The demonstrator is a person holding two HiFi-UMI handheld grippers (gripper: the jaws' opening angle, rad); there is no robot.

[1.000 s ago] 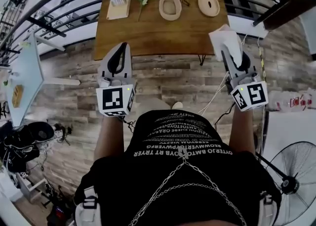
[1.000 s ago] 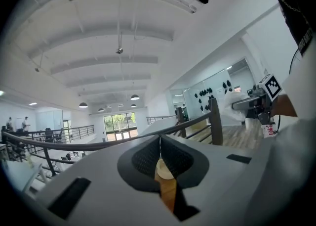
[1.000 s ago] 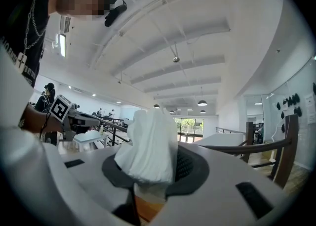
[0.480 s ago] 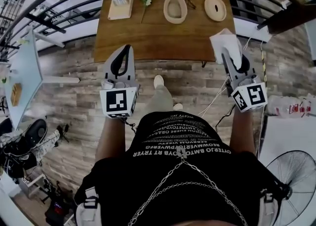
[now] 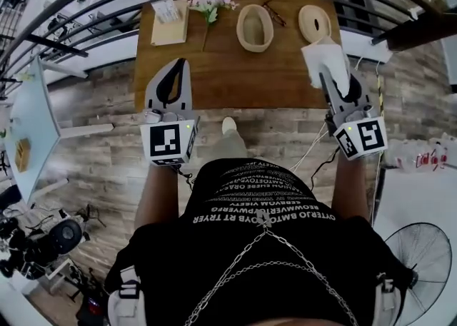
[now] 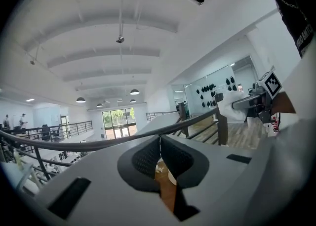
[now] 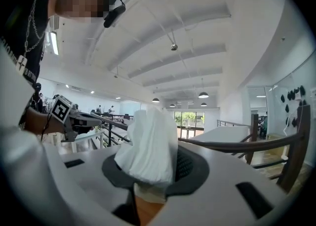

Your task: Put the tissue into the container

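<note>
The right hand-held gripper (image 7: 153, 168) is narrowed onto the tissue (image 7: 148, 143). Its pads pinch the lower folds, and most of the white sheet stands up loose above the jaws. The left hand-held gripper (image 6: 159, 143) has its jaws pressed together with nothing between them, and it is held out in front of the person above the near edge of the bench (image 5: 214, 68).

In the head view the tissue hangs in the air over the bench's near right corner, clear of the wood. The likely container, an oval woven basket (image 5: 255, 27), sits near the far edge, beyond the tissue and to its left. A smaller oval piece (image 5: 314, 23) lies just to the right of the basket; I cannot tell whether it is a lid or a second dish. A flat tray (image 5: 170, 21) and a sprig of flowers (image 5: 211, 3) sit at the far left.

The risks from here, as I judge them:
- Only a small part of the sheet is gripped, so a quick swing could pull it free or make it billow and hide the basket's mouth.
- If released too high, so light a sheet may drift and land draped over the rim or on the wood.
- The tissue may cling to a pad when the jaws part.
- The basket looks light, so a nudge from a jaw could slide it.
</note>
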